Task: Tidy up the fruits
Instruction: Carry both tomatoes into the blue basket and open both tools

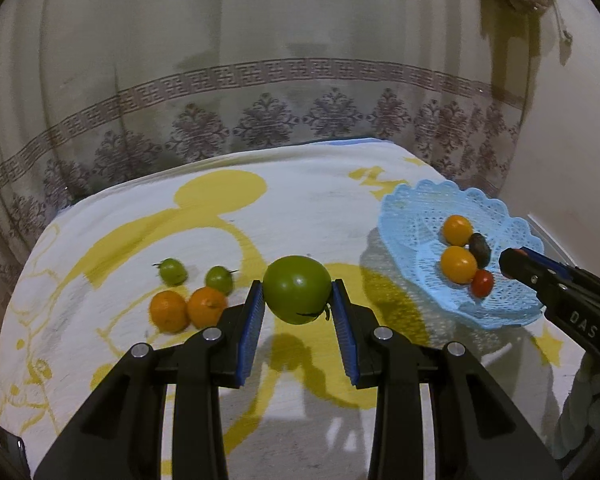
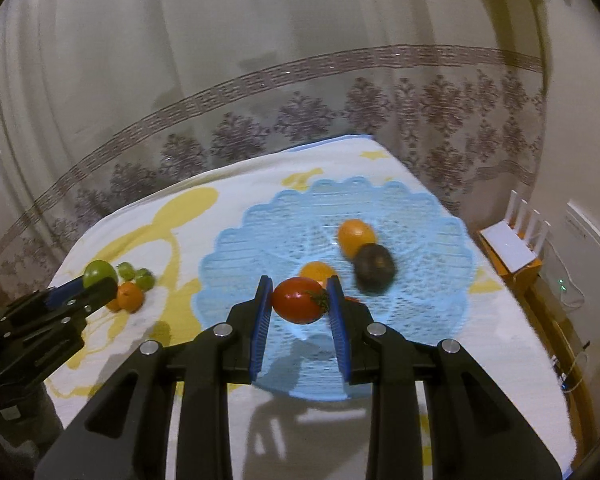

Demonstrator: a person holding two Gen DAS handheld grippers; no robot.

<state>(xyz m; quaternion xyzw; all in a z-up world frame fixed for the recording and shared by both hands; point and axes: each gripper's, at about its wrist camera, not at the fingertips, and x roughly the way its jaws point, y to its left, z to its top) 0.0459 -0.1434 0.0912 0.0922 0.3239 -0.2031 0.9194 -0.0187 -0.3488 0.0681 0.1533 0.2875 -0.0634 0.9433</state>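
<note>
Two hand-held grippers work over a desk (image 1: pixel 320 208) covered by a white cloth with yellow cartoon shapes. The left hand-held gripper (image 1: pixel 298 300) has its blue pads pressed to either side of a large green tomato (image 1: pixel 297 289), which appears lifted clear of the cloth. Just beyond and to the left of this gripper, four fruits lie loose on the cloth: two oranges (image 1: pixel 188 309) touching each other, and behind them two small green tomatoes (image 1: pixel 196 274). Off to its right stands a pale blue lattice basket (image 1: pixel 420 208). The right hand-held gripper (image 2: pixel 298 300) is closed around a red tomato (image 2: pixel 298 300) and hovers over the near part of that basket. Beyond its fingertips, inside the basket, lie two orange-yellow fruits (image 2: pixel 355 236) and one dark, nearly black fruit (image 2: pixel 374 267), which touches the farther orange one. The left view suggests the red tomato is low inside the basket, near the closer orange fruit; whether it rests on the mesh cannot be told. The sorting looks roughly half finished: three fruits are in the basket, a fourth is arriving, the green tomato is in hand, and four wait on the cloth.
</note>
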